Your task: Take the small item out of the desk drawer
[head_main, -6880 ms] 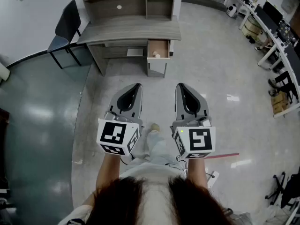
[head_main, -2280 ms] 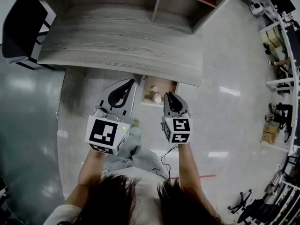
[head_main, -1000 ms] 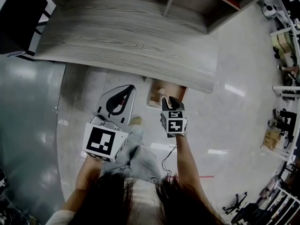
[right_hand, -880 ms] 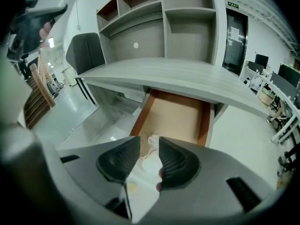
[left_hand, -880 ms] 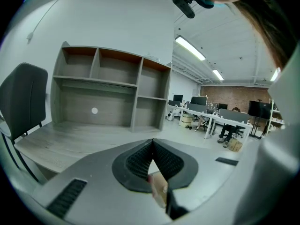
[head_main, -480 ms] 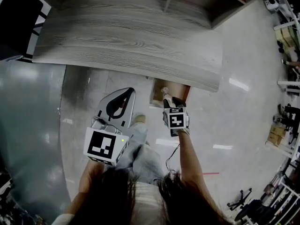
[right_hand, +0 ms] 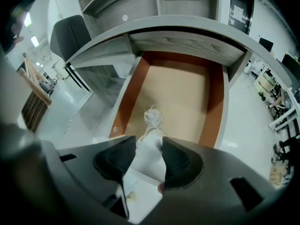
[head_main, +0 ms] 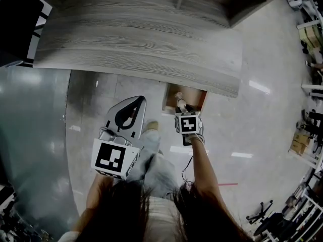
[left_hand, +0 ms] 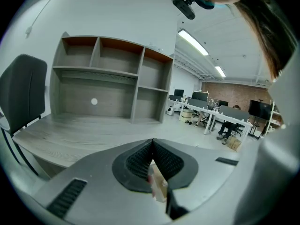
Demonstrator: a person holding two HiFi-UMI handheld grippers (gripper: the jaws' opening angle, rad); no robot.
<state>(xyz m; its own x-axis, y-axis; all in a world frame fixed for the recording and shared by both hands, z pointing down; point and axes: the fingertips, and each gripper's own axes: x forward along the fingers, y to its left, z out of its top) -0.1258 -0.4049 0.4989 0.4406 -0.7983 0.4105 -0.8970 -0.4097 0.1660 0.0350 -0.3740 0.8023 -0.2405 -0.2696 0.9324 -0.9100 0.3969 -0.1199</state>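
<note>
Head view: the right gripper (head_main: 180,106) points steeply down into the open drawer (head_main: 194,96) under the grey table (head_main: 136,39); the left gripper (head_main: 140,101) hangs to the drawer's left. Left gripper view: jaws together, holding nothing. Right gripper view: the jaws have just been opening and stand apart, with a small white drawstring pouch (right_hand: 149,153) between them, lying in the drawer

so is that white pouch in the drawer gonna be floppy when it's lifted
Probably floppy: the white pouch looks like soft cloth, gathered at its neck. Likely light, being small against the drawer. Its loose string lies tangled and may trail or snag.
</note>
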